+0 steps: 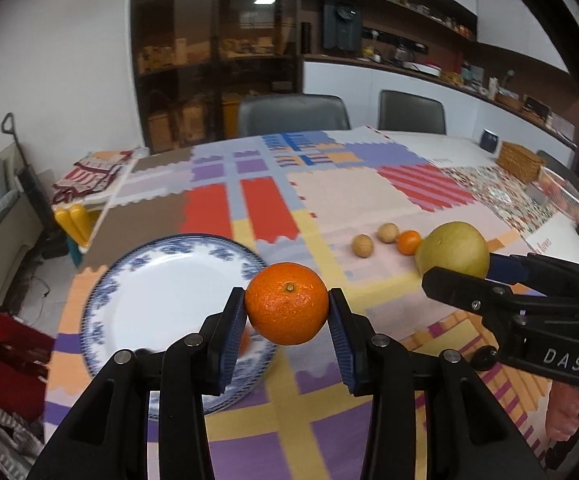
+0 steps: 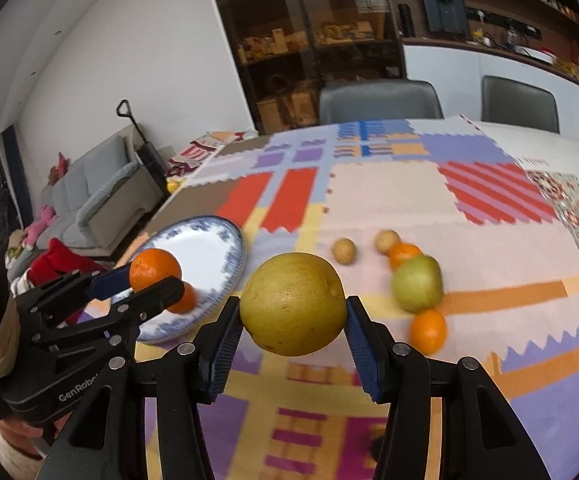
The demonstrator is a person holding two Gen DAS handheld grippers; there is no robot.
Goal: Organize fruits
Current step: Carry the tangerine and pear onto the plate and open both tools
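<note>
My left gripper [image 1: 287, 306] is shut on an orange [image 1: 286, 303] and holds it above the near right rim of a blue-and-white plate [image 1: 161, 292]. Another orange [image 2: 185, 300] lies on the plate [image 2: 205, 248]. My right gripper [image 2: 293, 308] is shut on a yellow pear [image 2: 292, 303] and holds it above the tablecloth, right of the plate. It also shows in the left wrist view [image 1: 465, 276] with the pear [image 1: 453, 248]. On the cloth lie a green apple [image 2: 417, 282], two oranges [image 2: 429, 330] [image 2: 403, 254] and two small brown fruits [image 2: 344, 251] [image 2: 387, 240].
A patchwork tablecloth [image 1: 349, 196] covers the table. Two grey chairs [image 1: 293, 114] stand at the far side. A wicker basket [image 1: 523, 160] and a dark cup [image 1: 489, 140] sit at the far right. A folded cloth [image 1: 89, 176] lies at the far left edge.
</note>
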